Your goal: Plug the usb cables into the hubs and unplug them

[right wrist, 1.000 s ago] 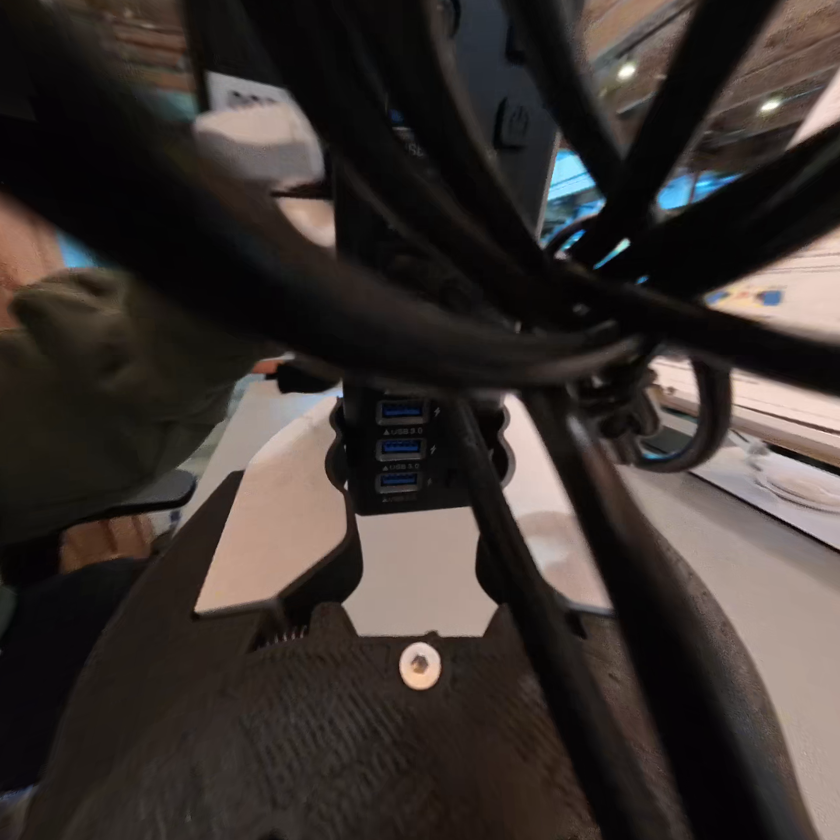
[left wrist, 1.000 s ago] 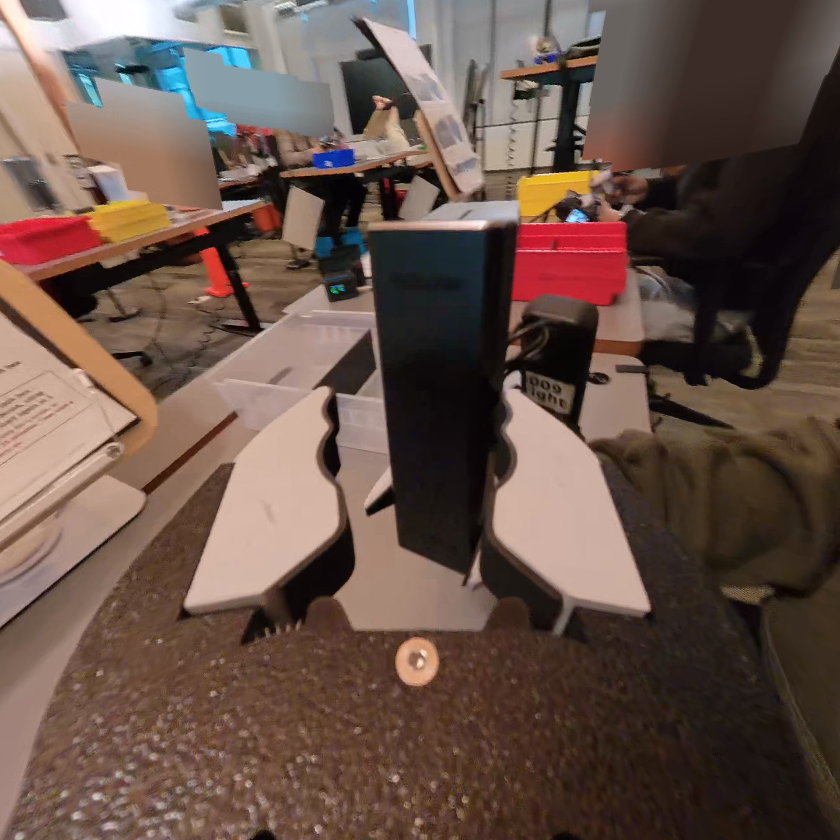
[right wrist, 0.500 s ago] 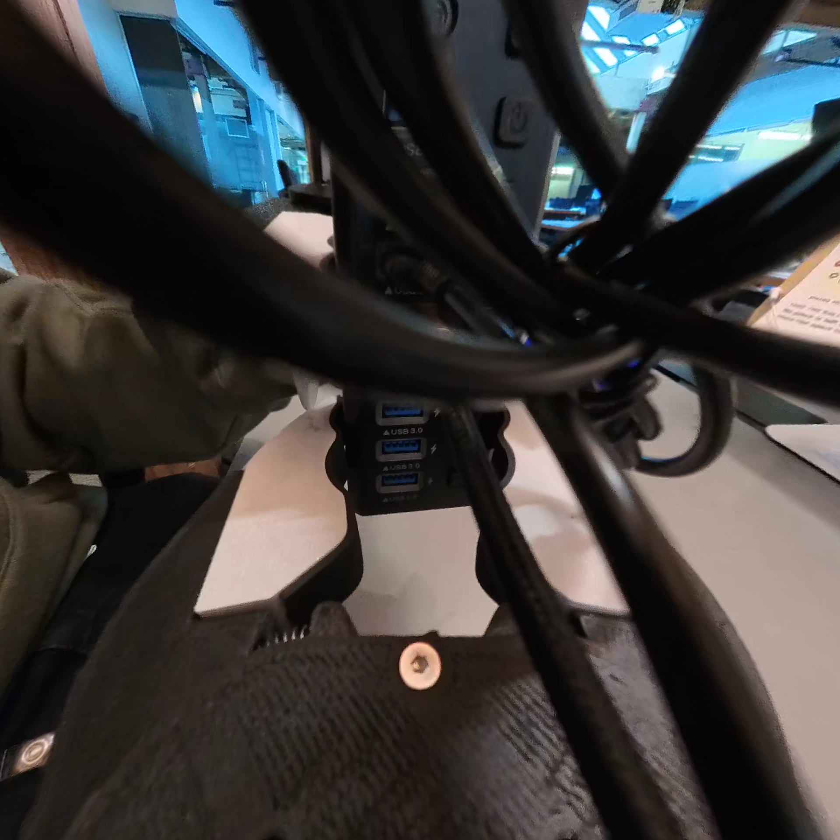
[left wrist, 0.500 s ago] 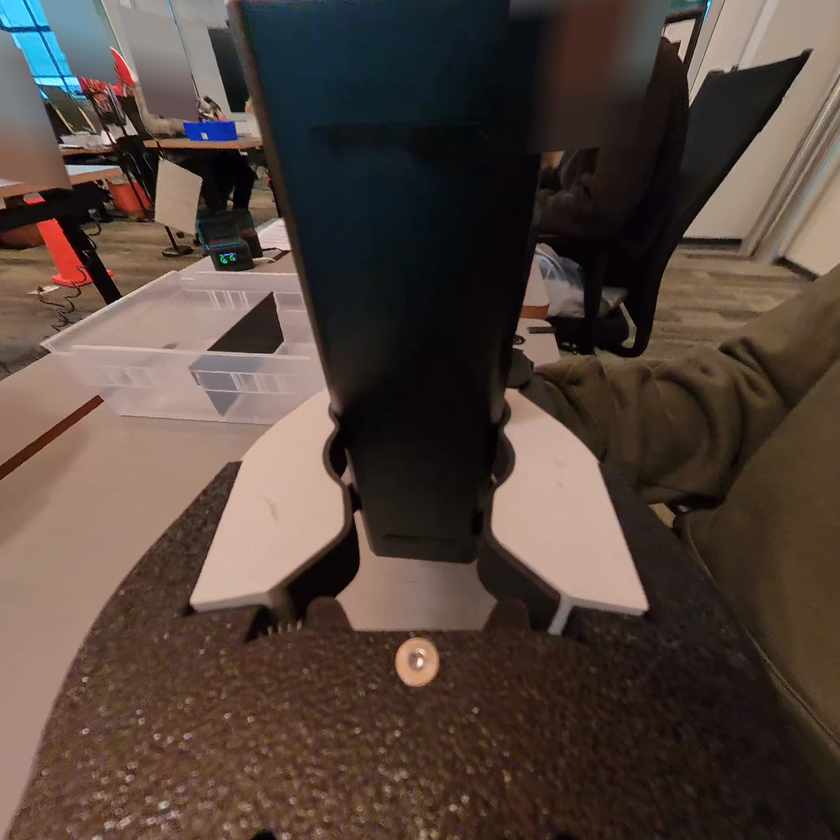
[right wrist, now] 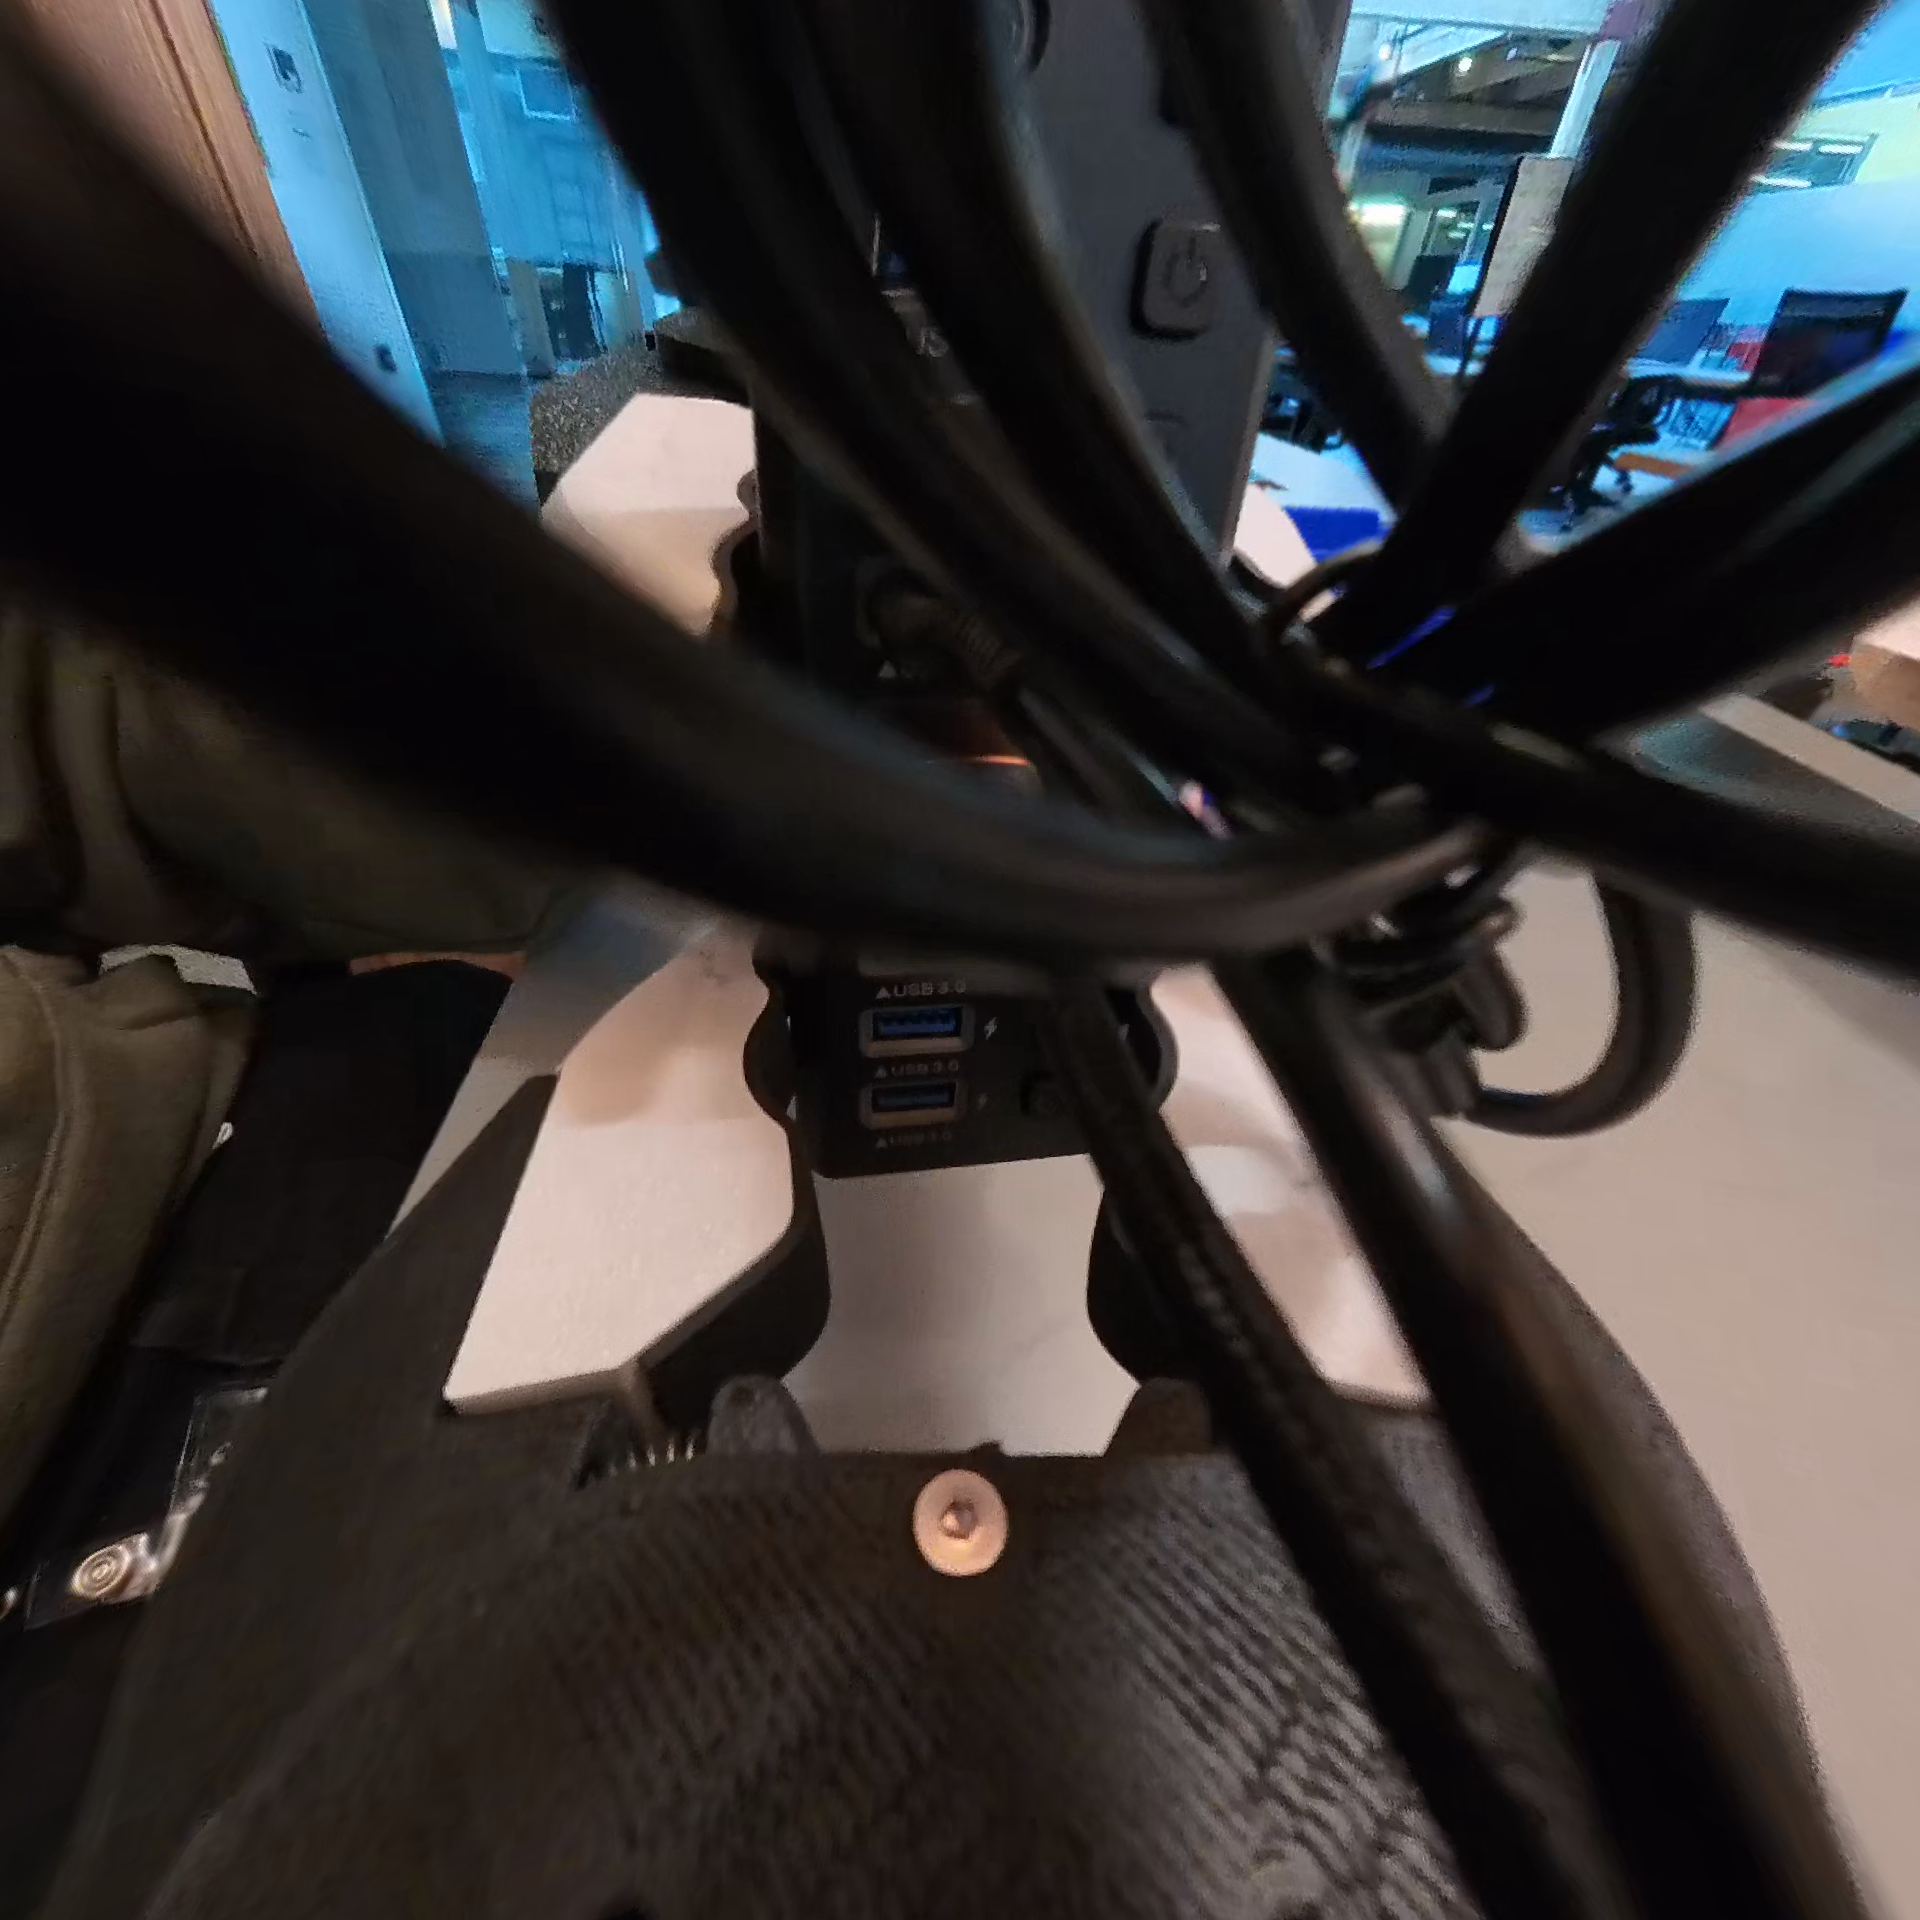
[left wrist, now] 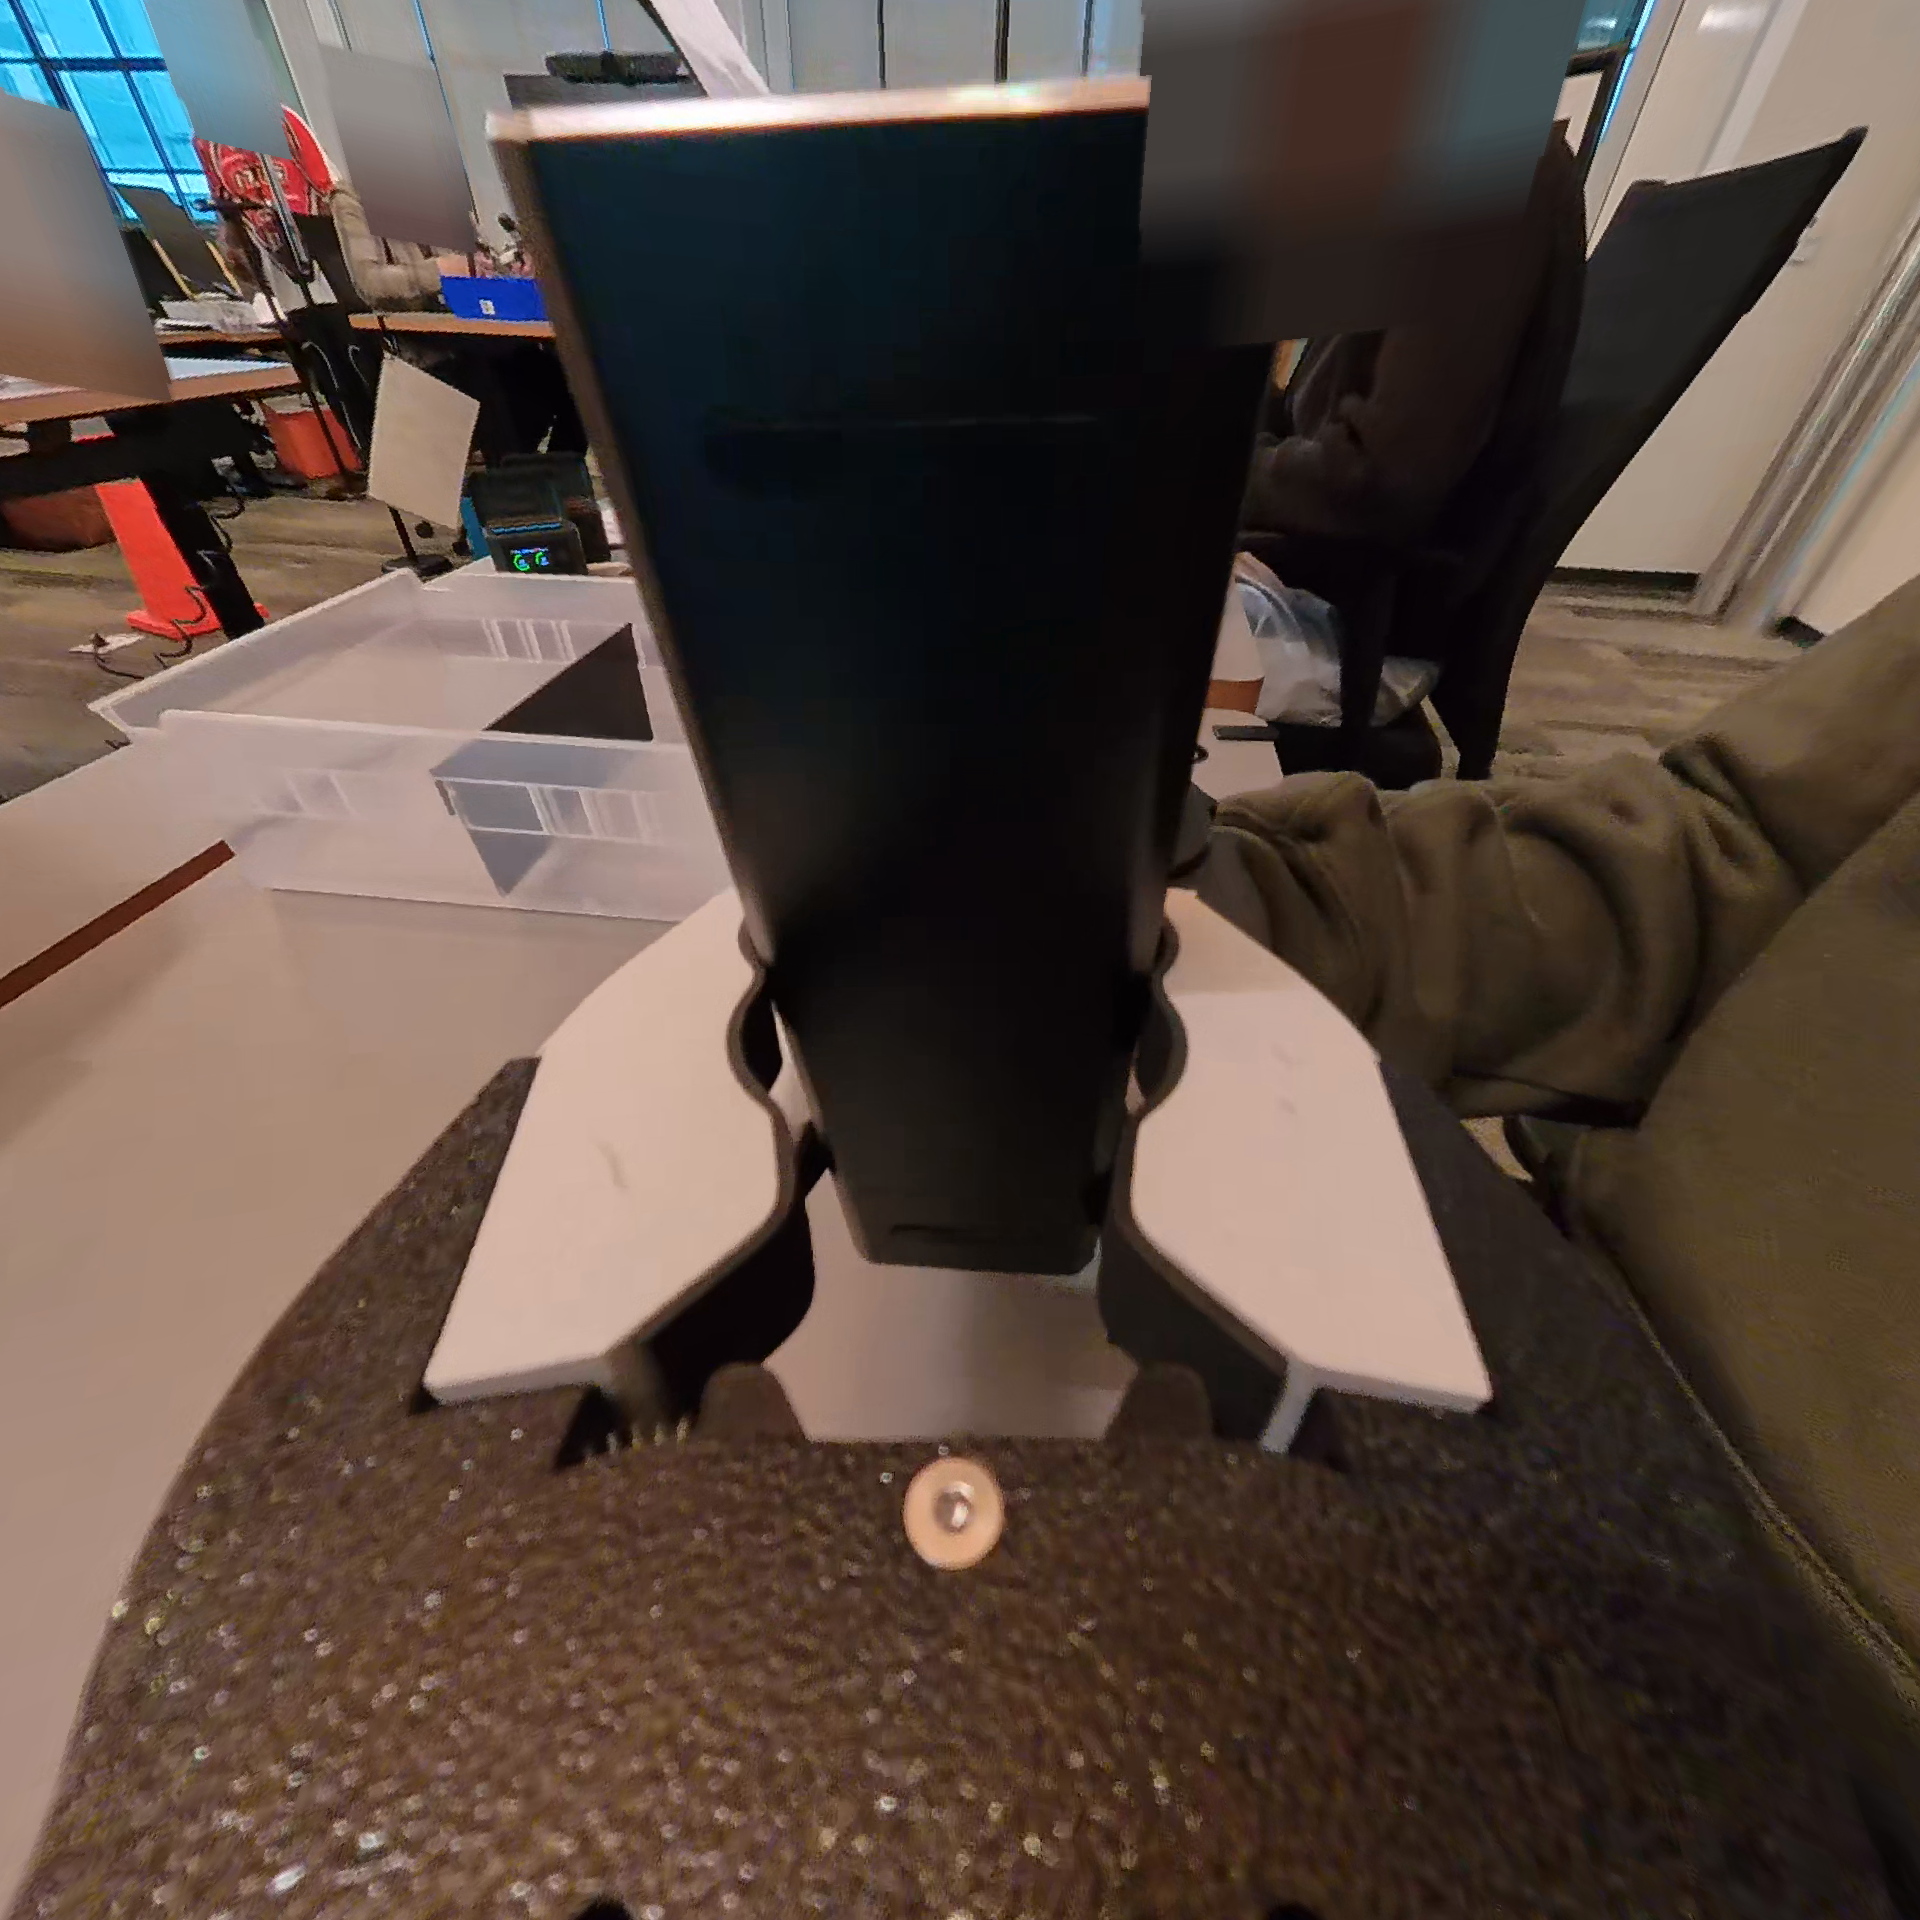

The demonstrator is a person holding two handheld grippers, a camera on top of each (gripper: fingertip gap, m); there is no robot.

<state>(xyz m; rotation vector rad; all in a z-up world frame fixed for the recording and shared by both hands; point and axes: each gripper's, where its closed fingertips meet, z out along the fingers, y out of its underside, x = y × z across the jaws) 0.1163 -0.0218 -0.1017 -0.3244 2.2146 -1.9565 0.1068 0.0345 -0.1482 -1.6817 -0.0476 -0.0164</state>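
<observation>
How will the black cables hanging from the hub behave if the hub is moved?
The cables look floppy: they curve and cross loosely, so they will probably swing. They seem tangled near a coiled bunch, so they may drag together. The hub looks stiff, clamped by the right gripper.

Speckled black tongs (left wrist: 951, 1049) with white finger plates (left wrist: 634, 1195), silver screw (left wrist: 953, 1512), olive sleeve (left wrist: 1507, 914).

- Pale tabletop (left wrist: 260, 1039) fills the lower left of the left wrist view.
- Blue-lit windows (left wrist: 62, 62) sit at the upper left.
- Wood-topped desks (left wrist: 208, 384) stand mid-left on grey carpet (left wrist: 312, 540).
- An orange cone (left wrist: 156, 571) stands at the left.
- A black chair (left wrist: 1662, 343) stands at the upper right.
</observation>
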